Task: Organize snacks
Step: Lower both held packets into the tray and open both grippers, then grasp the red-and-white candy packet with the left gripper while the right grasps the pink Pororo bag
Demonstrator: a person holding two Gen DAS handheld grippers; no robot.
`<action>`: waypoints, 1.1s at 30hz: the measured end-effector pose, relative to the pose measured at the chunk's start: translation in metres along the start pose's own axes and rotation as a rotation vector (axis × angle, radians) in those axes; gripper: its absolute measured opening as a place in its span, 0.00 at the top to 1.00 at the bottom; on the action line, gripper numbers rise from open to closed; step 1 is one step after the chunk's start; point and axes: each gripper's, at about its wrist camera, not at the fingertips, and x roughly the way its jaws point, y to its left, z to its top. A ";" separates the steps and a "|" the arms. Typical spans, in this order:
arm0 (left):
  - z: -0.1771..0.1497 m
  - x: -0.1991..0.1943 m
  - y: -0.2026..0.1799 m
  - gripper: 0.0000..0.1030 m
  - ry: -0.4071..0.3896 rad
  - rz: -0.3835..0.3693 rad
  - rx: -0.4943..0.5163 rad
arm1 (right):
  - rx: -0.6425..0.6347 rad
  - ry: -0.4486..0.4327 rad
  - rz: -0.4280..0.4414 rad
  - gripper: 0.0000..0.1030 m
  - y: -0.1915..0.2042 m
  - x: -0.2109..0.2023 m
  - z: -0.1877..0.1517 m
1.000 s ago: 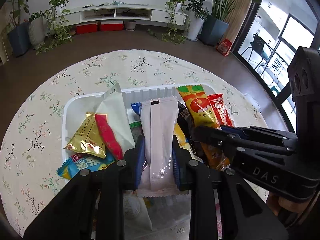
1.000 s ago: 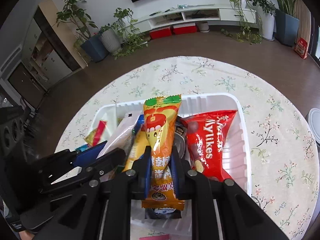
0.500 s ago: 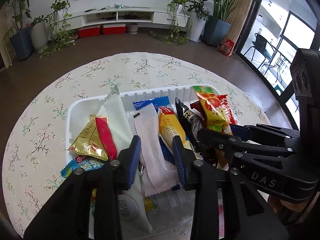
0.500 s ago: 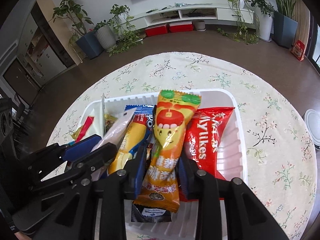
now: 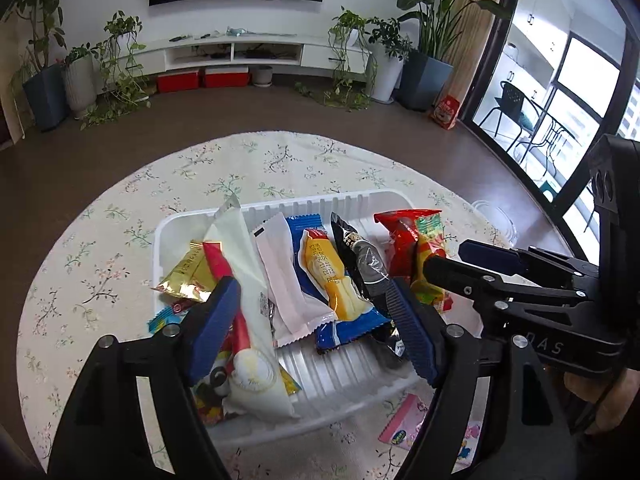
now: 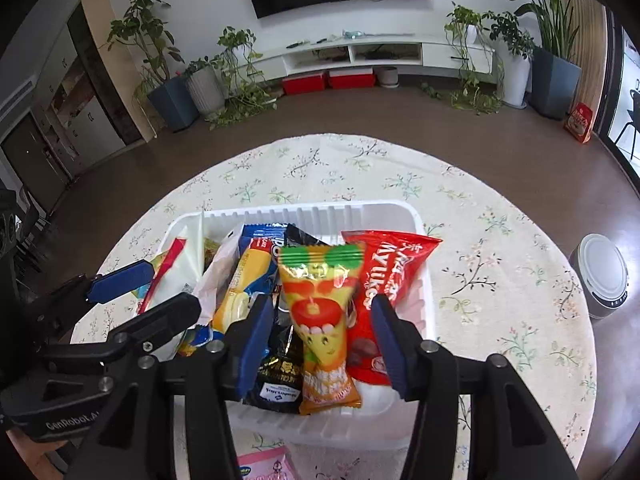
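Both sets of jaws have just been opening and neither grips anything now. The left gripper [image 5: 312, 324] stands wide, its blue pads clear on both sides of the white packet [image 5: 284, 280], which a second ago was pinched upright between them and now lies flat in the white tray [image 5: 320, 204], leaning on the yellow packet [image 5: 330, 272] and the blue packet [image 5: 348, 326] beneath it. The right gripper [image 6: 320, 344] is parted too, less wide; the orange packet [image 6: 320, 320] that it was clamping now rests loose between the pads, touching neither as far as I can tell, laid over the black packet [image 6: 280, 376] and just beside the red bag [image 6: 380, 280]. So both snacks are dropped in the tray, one drop per hand, done together. The left half of the tray holds the gold packet [image 5: 188, 272] and a long cream bag [image 5: 248, 320] with a red strip; all of it is piled, overlapping, not in rows. Beyond the tray's near rim a pink packet [image 5: 404, 420] lies on the flowered worktop [image 5: 100, 240], still outside, so I judge the job nearly done but not finished. Next move is probably to back both grippers off and fetch the pink one. Risk: the orange packet sits high on the heap and could slide.
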 end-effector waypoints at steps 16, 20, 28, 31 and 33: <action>-0.130 -0.091 -0.010 0.00 0.056 -0.029 0.226 | -0.155 -0.022 0.140 0.21 -0.002 -0.077 -0.102; -0.174 -0.081 -0.016 0.00 0.157 0.004 0.381 | -0.173 0.035 0.168 0.21 0.001 -0.069 -0.131; -0.198 -0.059 -0.009 0.13 0.253 -0.025 0.473 | -0.250 0.050 0.151 0.22 0.018 -0.047 -0.145; -0.197 -0.053 -0.007 0.18 0.273 -0.038 0.490 | -0.235 0.058 0.145 0.24 0.013 -0.038 -0.146; -0.195 -0.051 -0.006 0.22 0.277 -0.065 0.481 | -0.225 0.072 0.136 0.25 0.010 -0.032 -0.147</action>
